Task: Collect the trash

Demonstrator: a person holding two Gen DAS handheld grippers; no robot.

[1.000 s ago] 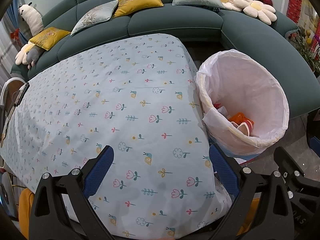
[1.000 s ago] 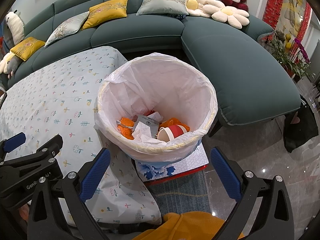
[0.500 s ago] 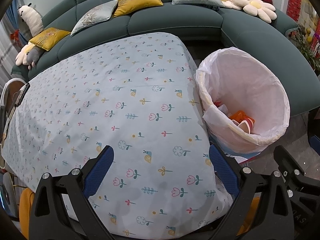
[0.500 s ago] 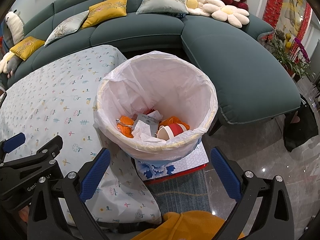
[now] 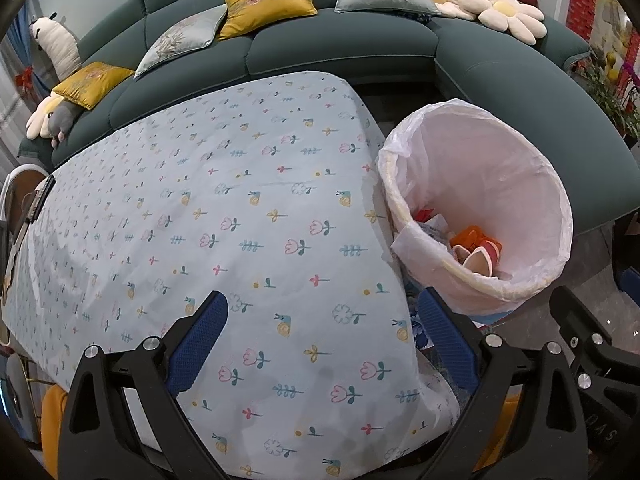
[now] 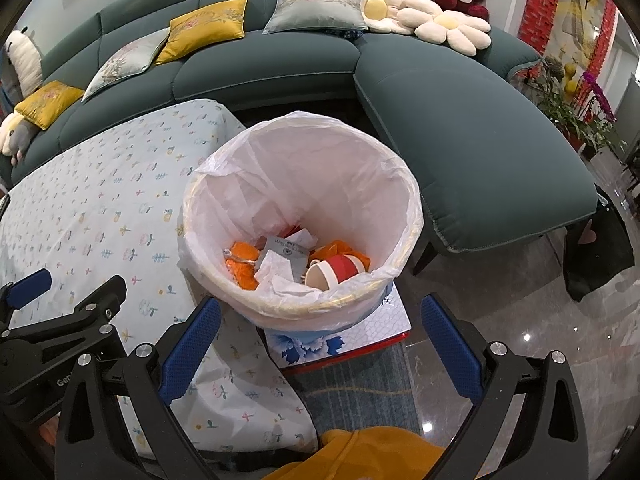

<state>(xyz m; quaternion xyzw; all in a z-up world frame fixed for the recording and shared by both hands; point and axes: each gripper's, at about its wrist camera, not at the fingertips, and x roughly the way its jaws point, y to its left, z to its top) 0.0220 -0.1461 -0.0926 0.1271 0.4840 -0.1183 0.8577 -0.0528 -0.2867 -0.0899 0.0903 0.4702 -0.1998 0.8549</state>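
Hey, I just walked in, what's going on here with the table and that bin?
A person is tidying up with a handheld gripper in each hand. The left gripper hangs open over the flowered tablecloth, holding nothing. The right gripper is open too, pointed at the lined trash bin beside the table. Inside the bin lie a red and white cup, orange scraps and crumpled paper. No trash shows on the cloth.

1. The bench (image 5: 248, 216) is covered in pale blue cloth printed with small flowers and snails.
2. The bin (image 6: 400, 184), at centre frame, is lined in translucent white.
3. Orange scraps (image 6: 244, 268) and a red-banded cream cup (image 6: 332, 272) are seen inside.
4. The sofa (image 6: 460, 120) is coloured dark teal.
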